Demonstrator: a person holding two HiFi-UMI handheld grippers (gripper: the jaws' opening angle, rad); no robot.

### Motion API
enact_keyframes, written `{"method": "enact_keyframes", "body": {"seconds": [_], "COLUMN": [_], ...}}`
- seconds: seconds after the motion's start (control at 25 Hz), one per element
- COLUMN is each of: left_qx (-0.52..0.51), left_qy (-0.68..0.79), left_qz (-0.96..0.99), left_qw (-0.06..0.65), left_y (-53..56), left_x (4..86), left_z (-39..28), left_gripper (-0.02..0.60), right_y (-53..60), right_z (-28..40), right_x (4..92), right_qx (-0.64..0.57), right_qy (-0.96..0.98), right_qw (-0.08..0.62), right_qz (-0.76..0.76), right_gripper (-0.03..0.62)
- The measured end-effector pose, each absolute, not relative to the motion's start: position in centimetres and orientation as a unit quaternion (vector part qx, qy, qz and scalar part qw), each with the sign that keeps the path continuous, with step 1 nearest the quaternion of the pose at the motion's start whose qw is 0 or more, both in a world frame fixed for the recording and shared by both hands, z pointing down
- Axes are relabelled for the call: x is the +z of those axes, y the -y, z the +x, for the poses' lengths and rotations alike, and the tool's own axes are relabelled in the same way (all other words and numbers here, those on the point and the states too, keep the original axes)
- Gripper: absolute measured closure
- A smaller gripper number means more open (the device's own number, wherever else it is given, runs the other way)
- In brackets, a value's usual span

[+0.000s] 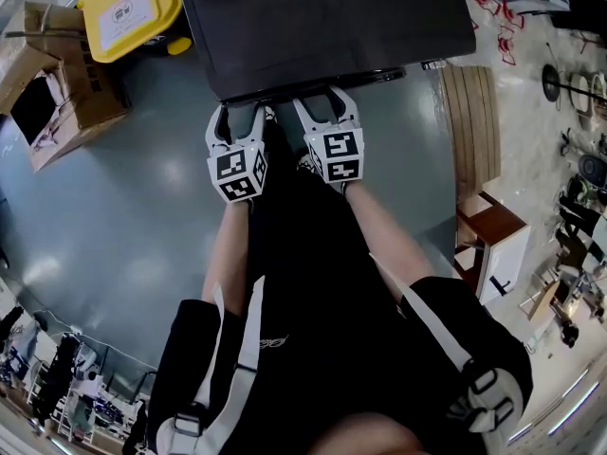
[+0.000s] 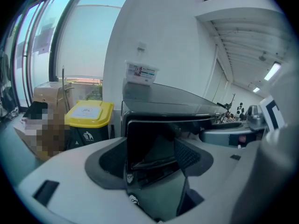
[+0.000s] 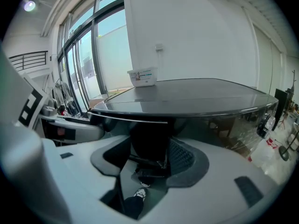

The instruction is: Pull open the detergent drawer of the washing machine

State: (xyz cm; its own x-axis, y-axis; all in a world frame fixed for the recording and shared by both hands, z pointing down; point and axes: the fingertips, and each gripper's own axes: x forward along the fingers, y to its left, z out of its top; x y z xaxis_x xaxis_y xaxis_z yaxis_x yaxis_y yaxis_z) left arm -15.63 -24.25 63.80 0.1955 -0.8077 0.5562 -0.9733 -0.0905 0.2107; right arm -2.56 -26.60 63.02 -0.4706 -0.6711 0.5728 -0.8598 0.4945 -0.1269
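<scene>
Drawer location: the detergent drawer (image 2: 152, 141) sits at the top left of the washing machine (image 1: 322, 27) front, by its left front corner. In the left gripper view it shows between that gripper's jaws.
Drawer look: a dark, glossy, flat rectangular panel. A thin pale trim line runs along its top and left edges, and a fainter line marks its lower edge. Whether it stands out from the front at all cannot be told.
Machine: black and boxy, with a smooth, flat top that mirrors the room.
Left gripper (image 1: 240, 114): fingers spread wide at the machine's left front corner, with the drawer panel in the gap. The pads are not seen pressing on it.
Right gripper (image 1: 325, 100): just beside the left one, further along the front edge. Its fingers are spread too, with the end of the trim line and the dark front between them. No pinch can be made out.
Gripper build: smooth white plastic shells, dark rubber pads (image 2: 189, 155) with a fine grid texture, and a marker cube (image 1: 237, 173) in black and white squares.
On the machine's top: a small pale plastic tub (image 3: 142, 77) with a printed label, near the wall.
Surroundings: a bin (image 1: 128, 8) with a yellow lid and a brown cardboard box (image 1: 52, 83) left of the machine, both on the glossy grey floor (image 1: 142, 216).
</scene>
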Motion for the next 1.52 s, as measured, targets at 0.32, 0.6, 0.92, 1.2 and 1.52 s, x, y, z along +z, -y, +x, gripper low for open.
{"method": "enact_keyframes", "body": {"seconds": [0.32,0.6,0.92,1.2,1.52], "left_qx": [0.154,0.156,0.155,0.155,0.153], "left_qy": [0.613,0.610,0.611,0.611,0.611], "left_qz": [0.722,0.723,0.722,0.722,0.723], "left_qw": [0.281,0.283,0.285,0.285,0.283], "left_y": [24.0,23.7,23.7,23.5,22.8], "left_x": [64.2,64.2,64.2,64.2,64.1], "left_z": [-15.7,-15.8,-15.9,-15.9,-15.6], "left_gripper": [0.282,0.282,0.282,0.282,0.281], "right_y": [26.3,26.0,25.9,25.8,25.1], "right_z": [-2.6,-2.7,-2.7,-2.6,-2.4], "right_x": [63.3,63.3,63.3,63.3,63.1], "right_qx": [0.206,0.205,0.203,0.202,0.200], "right_qy": [0.835,0.834,0.833,0.833,0.834], "right_qw": [0.236,0.239,0.240,0.239,0.238], "right_qz": [0.453,0.453,0.455,0.456,0.456], "right_gripper": [0.362,0.367,0.370,0.372,0.372]}}
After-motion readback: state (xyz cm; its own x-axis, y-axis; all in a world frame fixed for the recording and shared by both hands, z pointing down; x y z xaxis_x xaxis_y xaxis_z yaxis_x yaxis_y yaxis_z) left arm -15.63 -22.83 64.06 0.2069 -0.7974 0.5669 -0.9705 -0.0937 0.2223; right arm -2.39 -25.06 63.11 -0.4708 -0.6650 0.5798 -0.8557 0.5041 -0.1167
